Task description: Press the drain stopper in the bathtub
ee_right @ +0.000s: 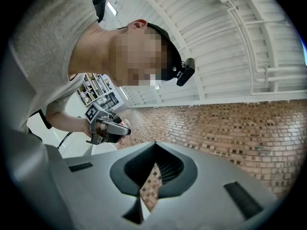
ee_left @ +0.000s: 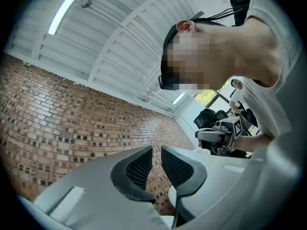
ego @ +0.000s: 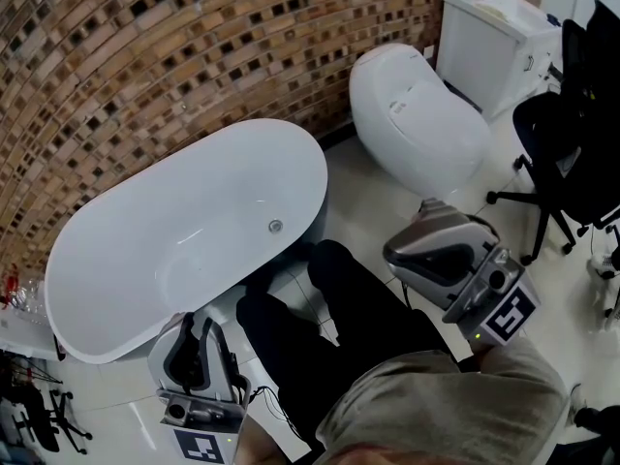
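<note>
The white oval bathtub stands along the brick wall, and its small round metal drain stopper sits on the tub floor near the right end. My left gripper is held low beside the tub's near rim, outside the tub, with its dark fingers a narrow gap apart and nothing between them. My right gripper hangs further right over the floor, shut and empty. Both gripper views look up at the ceiling and the person, so neither shows tub floor or stopper. The left gripper and the right gripper each see the other gripper held in a hand.
A white toilet with its cistern stands right of the tub. A black office chair is at the far right. The person's dark trouser legs are between the two grippers. The brick wall runs behind the tub.
</note>
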The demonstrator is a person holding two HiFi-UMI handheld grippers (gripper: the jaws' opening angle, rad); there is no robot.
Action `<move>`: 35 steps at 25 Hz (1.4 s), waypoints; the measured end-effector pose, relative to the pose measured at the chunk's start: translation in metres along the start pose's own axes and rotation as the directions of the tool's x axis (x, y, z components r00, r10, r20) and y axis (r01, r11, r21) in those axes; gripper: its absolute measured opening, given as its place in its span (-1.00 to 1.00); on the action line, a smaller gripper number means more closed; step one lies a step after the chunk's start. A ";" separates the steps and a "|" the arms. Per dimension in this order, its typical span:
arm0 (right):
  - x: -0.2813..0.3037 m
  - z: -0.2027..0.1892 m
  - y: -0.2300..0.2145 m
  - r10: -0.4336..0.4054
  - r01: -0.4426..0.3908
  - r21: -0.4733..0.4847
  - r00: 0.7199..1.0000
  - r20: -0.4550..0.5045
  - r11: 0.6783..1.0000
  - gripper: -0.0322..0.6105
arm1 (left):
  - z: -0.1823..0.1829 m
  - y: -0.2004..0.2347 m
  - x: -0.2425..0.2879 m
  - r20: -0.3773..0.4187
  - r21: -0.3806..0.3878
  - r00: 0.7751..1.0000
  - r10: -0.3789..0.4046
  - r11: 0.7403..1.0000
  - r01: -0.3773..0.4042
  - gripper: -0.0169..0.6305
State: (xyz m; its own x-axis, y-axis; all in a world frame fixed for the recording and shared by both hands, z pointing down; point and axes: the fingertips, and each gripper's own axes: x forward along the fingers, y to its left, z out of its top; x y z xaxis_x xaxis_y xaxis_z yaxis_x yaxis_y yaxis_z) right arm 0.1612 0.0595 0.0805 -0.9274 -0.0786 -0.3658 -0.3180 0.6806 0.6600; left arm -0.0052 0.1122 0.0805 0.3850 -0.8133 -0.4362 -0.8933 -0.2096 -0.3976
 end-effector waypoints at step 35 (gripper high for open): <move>0.007 -0.006 0.013 0.047 -0.048 -0.030 0.998 -0.028 0.998 -0.89 | 0.001 0.004 -0.002 -0.010 0.001 1.000 0.011 1.000 -0.011 -0.80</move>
State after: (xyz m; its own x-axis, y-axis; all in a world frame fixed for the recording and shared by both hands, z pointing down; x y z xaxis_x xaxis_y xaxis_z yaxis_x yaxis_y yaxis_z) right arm 0.1492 0.0632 0.0900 -0.9465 -0.0672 -0.3156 -0.2790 0.6617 0.6959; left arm -0.0093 0.1137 0.0788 0.3733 -0.8208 -0.4324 -0.8970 -0.2003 -0.3940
